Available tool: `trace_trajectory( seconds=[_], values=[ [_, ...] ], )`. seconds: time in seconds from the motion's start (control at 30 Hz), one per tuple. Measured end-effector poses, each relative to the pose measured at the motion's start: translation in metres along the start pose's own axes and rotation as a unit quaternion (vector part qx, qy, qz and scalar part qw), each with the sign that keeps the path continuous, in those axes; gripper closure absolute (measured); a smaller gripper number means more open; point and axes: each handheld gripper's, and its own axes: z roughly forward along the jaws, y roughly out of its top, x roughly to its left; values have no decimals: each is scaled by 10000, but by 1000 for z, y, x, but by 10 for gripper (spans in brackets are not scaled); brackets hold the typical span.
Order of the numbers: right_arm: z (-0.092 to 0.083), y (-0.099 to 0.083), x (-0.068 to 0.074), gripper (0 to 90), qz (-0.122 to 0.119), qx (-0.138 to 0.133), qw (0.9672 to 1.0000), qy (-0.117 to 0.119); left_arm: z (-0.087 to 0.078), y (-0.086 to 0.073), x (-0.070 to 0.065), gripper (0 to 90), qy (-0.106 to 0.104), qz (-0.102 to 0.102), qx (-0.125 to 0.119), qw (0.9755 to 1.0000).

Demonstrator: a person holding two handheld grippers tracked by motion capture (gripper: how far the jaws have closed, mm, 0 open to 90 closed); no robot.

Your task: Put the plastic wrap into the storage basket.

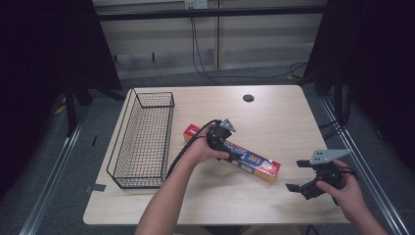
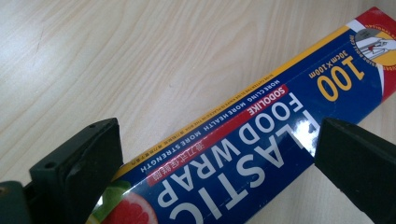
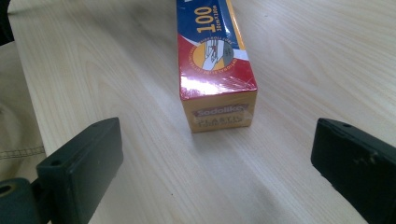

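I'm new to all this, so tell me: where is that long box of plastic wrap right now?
In the high view the plastic wrap box lies slantwise mid-table, right of the wire basket, under the left claw.

We see 1 long plastic food wrap box [image 1: 244, 157], blue top with white lettering, red and yellow ends, a "100" mark, shiny film. It lies flat on the table [image 1: 274, 112], askew. The left gripper [image 2: 215, 158] sits over its middle, jaws spread to either side. The box's yellow end [image 3: 219, 114] faces the right gripper [image 3: 210, 172], near, ahead of its wide jaws.
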Motion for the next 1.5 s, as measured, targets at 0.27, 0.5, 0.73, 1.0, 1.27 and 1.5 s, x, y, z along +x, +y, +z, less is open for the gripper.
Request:
trace_trajectory(
  seconds=[0.27,0.5,0.73,1.0,1.27,1.5],
  values=[
    [0,0,-1,19,-10,1,10000,45,1,1,0,2,-47,394,232,9989],
    [1,0,0,19,-40,-3,10000,62,2,2,0,0,-64,584,372,9976],
    [1,1,-1,19,-59,-6,10000,77,3,1,0,0,-118,590,360,9975],
    [0,1,-1,19,-59,-21,10000,41,-2,0,-5,19,-127,607,684,9957],
    [2,2,0,19,-66,-40,9999,72,2,-3,-17,116,-54,865,1410,9862],
    [2,2,-1,20,-47,-29,10000,41,-9,-1,-13,307,13,243,1556,9875]
  ],
)
